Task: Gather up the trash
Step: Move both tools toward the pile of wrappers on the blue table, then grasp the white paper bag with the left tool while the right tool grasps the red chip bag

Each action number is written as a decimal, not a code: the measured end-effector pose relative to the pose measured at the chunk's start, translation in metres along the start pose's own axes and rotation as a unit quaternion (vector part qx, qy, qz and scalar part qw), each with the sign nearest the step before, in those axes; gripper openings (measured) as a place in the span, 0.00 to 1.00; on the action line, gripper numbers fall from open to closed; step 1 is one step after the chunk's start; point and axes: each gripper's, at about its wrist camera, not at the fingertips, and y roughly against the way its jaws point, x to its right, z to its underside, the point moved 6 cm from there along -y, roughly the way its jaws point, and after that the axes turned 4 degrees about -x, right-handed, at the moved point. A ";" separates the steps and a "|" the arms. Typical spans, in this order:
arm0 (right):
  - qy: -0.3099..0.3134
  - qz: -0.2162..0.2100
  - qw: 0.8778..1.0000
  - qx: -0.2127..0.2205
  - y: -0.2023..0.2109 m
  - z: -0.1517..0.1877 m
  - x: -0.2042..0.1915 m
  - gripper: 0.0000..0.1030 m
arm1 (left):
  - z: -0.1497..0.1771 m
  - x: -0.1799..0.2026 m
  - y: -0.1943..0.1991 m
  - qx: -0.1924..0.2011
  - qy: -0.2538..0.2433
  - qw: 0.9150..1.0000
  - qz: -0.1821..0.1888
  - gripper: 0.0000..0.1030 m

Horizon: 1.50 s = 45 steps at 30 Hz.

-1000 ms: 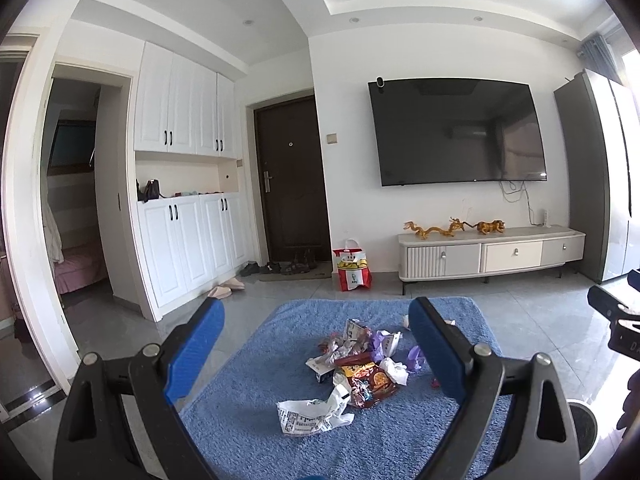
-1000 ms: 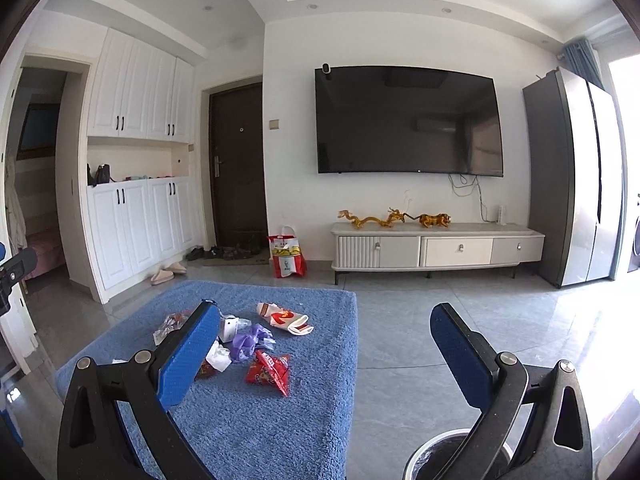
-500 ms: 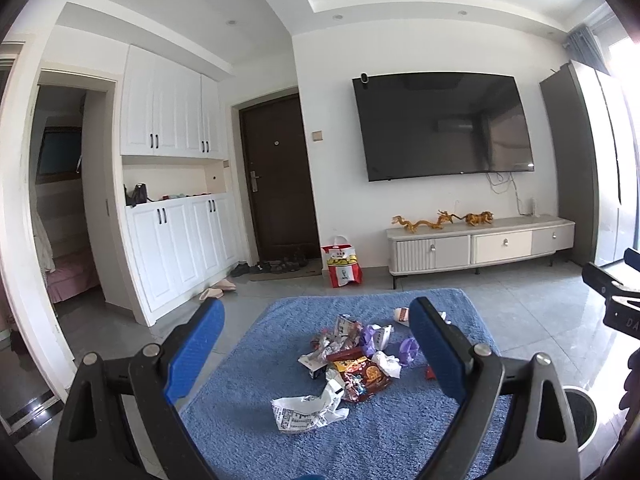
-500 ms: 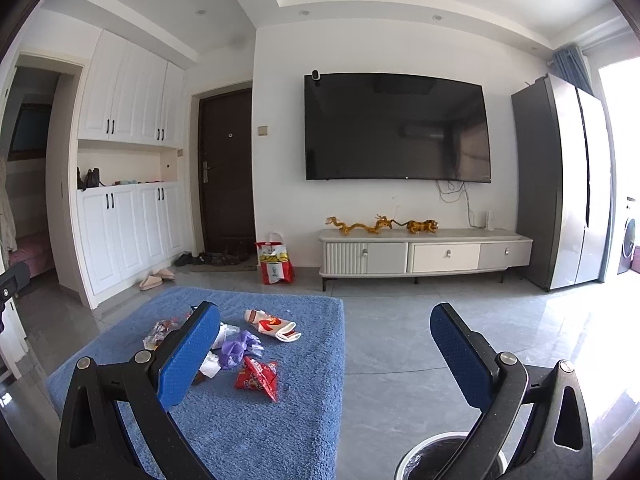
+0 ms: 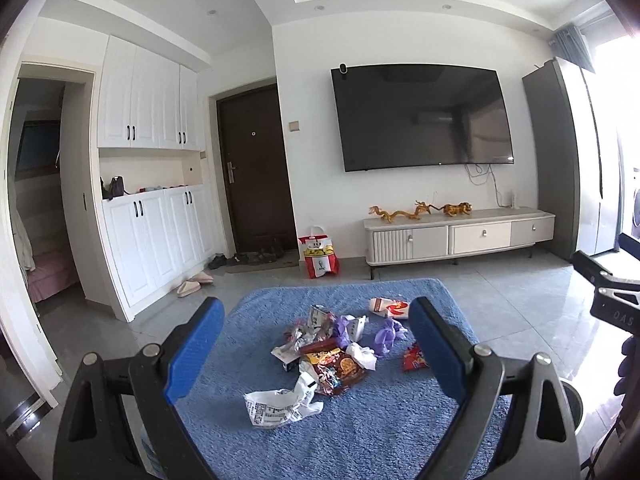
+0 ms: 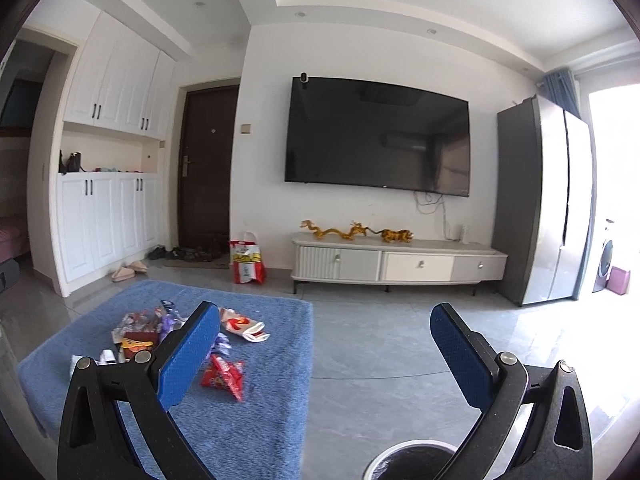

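The left gripper (image 5: 316, 342) was held level, its blue-padded jaws spread wide and gripping nothing. The right gripper (image 6: 326, 346) matched it, wide apart and bare.

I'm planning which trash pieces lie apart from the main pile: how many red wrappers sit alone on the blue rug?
1. The red wrapper lies alone on the rug, right of the pile; it also shows in the left wrist view. Others may be buried in the pile.

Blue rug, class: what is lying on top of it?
On the rug lies a heap of wrappers, a white crumpled wrapper nearest, and a red packet apart. What the heap covers is hidden.
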 end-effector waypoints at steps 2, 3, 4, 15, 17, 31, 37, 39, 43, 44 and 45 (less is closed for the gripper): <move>-0.004 0.004 1.000 0.000 -0.001 0.000 0.005 1.00 | -0.003 -0.001 -0.002 0.007 0.005 1.000 0.000 0.91; -0.005 0.006 1.000 -0.001 -0.003 0.001 0.007 1.00 | -0.004 -0.001 -0.002 0.013 0.008 1.000 0.001 0.91; -0.006 0.008 1.000 -0.003 -0.004 0.002 0.009 1.00 | -0.004 -0.001 -0.002 0.021 0.013 1.000 0.000 0.91; 0.007 0.018 0.999 -0.033 -0.027 0.019 0.008 1.00 | 0.002 0.017 -0.035 -0.012 0.020 0.997 0.068 0.91; 0.004 0.020 0.999 -0.036 -0.031 0.022 0.012 1.00 | 0.006 0.026 -0.046 -0.030 0.015 0.996 0.088 0.91; -0.046 -0.068 0.992 -0.099 -0.078 0.061 0.011 1.00 | 0.034 0.008 -0.106 -0.102 -0.005 0.993 0.064 0.91; -0.007 -0.107 0.984 -0.145 -0.098 0.086 -0.018 1.00 | 0.074 -0.064 -0.141 -0.177 0.028 0.983 0.029 0.91; 0.013 -0.119 0.979 -0.167 -0.105 0.099 -0.030 1.00 | 0.092 -0.079 -0.150 -0.211 0.030 0.976 0.039 0.91; 0.024 -0.159 0.962 -0.220 -0.125 0.122 -0.052 1.00 | 0.128 -0.093 -0.164 -0.267 0.030 0.961 0.060 0.91; 0.025 -0.167 0.959 -0.229 -0.130 0.124 -0.057 1.00 | 0.133 -0.093 -0.167 -0.274 0.032 0.959 0.068 0.91; 0.025 -0.177 0.954 -0.239 -0.136 0.127 -0.063 1.00 | 0.136 -0.091 -0.171 -0.279 0.032 0.957 0.076 0.91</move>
